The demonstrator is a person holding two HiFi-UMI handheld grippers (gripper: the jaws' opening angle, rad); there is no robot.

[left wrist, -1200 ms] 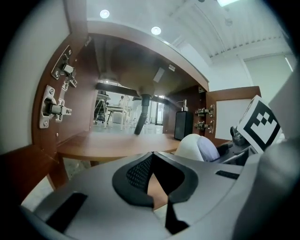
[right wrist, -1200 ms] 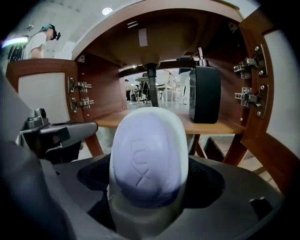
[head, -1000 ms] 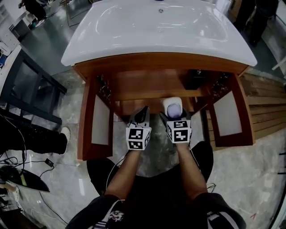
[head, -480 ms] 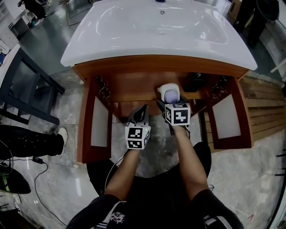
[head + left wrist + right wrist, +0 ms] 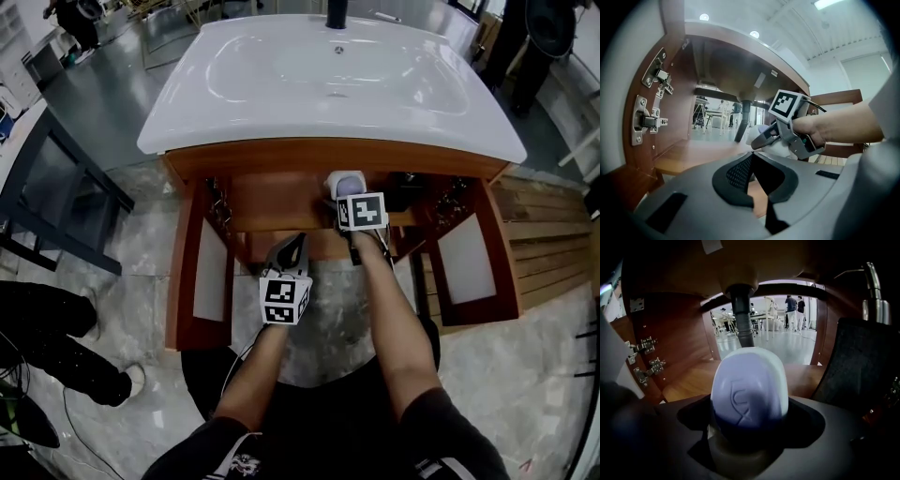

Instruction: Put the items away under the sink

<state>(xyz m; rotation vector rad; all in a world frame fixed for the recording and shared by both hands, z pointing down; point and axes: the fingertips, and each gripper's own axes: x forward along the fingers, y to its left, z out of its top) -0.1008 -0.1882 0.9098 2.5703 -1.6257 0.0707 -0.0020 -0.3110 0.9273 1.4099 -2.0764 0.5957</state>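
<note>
A white soap dish with a lilac soap bar [image 5: 750, 390] sits between the jaws of my right gripper [image 5: 750, 425], which is shut on it. In the head view the dish [image 5: 345, 182] and right gripper [image 5: 351, 199] are at the open wooden cabinet [image 5: 281, 197] under the white sink [image 5: 328, 80], above the shelf [image 5: 693, 380]. My left gripper [image 5: 289, 251] hangs lower, in front of the cabinet, shut with nothing in it. The left gripper [image 5: 752, 161] looks at the right gripper [image 5: 761, 139] from below left.
A grey drain pipe [image 5: 742, 319] comes down behind the soap. A black container [image 5: 862, 366] with a pump top [image 5: 874, 291] stands close on the right. Both doors [image 5: 211, 272] [image 5: 466, 258] stand open. Hinges [image 5: 644, 345] line the left wall. A person's legs [image 5: 47, 328] are at left.
My right gripper has carried the soap dish forward and up, from in front of the cabinet into the opening under the sink. The left gripper has barely moved.
</note>
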